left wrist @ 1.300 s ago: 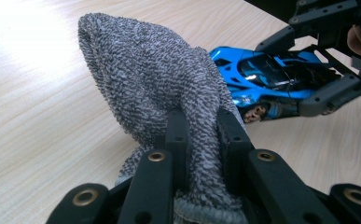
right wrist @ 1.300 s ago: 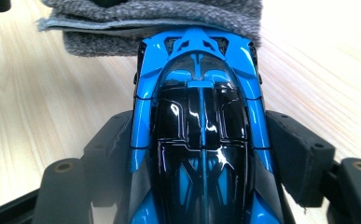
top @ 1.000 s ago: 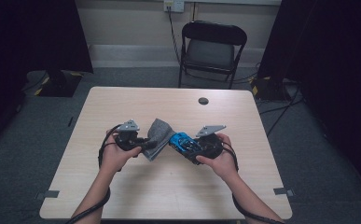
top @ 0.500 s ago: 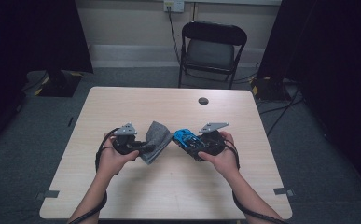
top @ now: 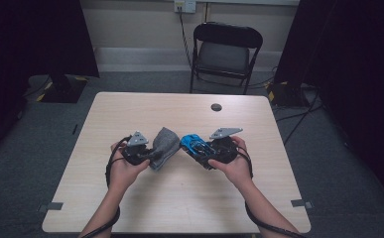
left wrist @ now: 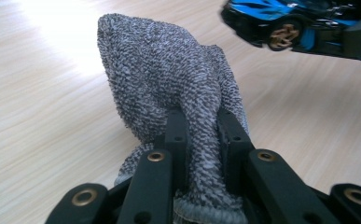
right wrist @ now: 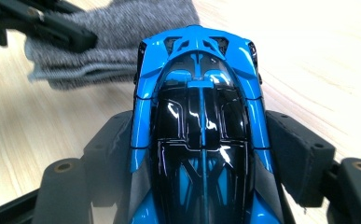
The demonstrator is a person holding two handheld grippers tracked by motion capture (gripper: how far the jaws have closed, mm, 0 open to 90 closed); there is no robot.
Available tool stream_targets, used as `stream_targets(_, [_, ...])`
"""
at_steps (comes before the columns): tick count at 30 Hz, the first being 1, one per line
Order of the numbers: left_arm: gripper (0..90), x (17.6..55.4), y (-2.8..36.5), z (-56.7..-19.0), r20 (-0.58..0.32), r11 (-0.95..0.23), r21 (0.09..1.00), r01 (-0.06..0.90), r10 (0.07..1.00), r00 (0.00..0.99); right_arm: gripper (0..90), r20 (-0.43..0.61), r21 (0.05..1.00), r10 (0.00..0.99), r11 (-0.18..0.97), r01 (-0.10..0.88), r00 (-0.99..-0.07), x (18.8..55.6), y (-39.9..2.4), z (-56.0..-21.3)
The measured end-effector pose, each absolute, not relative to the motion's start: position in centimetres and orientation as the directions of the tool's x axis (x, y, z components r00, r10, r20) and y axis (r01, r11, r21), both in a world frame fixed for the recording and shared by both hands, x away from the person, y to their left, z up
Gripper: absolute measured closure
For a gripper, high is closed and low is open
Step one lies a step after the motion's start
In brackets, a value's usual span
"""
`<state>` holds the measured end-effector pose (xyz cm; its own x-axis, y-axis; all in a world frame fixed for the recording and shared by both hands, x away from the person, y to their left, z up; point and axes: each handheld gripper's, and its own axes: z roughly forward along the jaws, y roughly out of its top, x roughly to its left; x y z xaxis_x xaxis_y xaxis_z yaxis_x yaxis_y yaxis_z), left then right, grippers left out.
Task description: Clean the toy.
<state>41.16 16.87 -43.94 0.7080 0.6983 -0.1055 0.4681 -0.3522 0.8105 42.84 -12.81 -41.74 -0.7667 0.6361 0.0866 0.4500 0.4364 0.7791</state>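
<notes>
While hovering over the desk (top: 130, 114), pinching a grey sock (left wrist: 169, 88) in the left tongs (left wrist: 201, 135) (cuff end clamped tight). Gripping a blue toy car (right wrist: 199, 116) by its sides in the right tongs (right wrist: 201, 154), nose just beside the sock.

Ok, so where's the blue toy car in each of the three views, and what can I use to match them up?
High view: the blue toy car sits mid-table, held in the right gripper.
Left gripper view: top right corner, its side and a gold wheel.
Right gripper view: centre, roof seen from above, between the jaws.
Shared landmark: the grey sock, beside the car in all three views.
</notes>
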Motion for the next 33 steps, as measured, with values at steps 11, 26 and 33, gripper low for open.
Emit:
stream_targets(11, [77.4, 40.7, 14.6, -44.2, -0.125, -0.359, 0.827, 0.433, 0.634, 0.763, 27.8, 0.087, 0.782, 0.627, 0.438, 0.443, -0.774, 42.7, -11.9, -41.7])
stream_targets(26, [77.5, 39.8, 12.6, -44.6, -0.158, -0.353, 0.837, 0.418, 0.575, 0.803, 27.8, 0.106, 0.787, 0.638, 0.416, 0.456, -0.763, 43.1, -11.2, -42.0])
stream_targets(33, [77.6, 39.1, 11.1, -44.9, -0.170, -0.372, 0.832, 0.410, 0.533, 0.829, 27.8, 0.114, 0.786, 0.651, 0.403, 0.469, -0.751, 43.4, -10.9, -42.2])
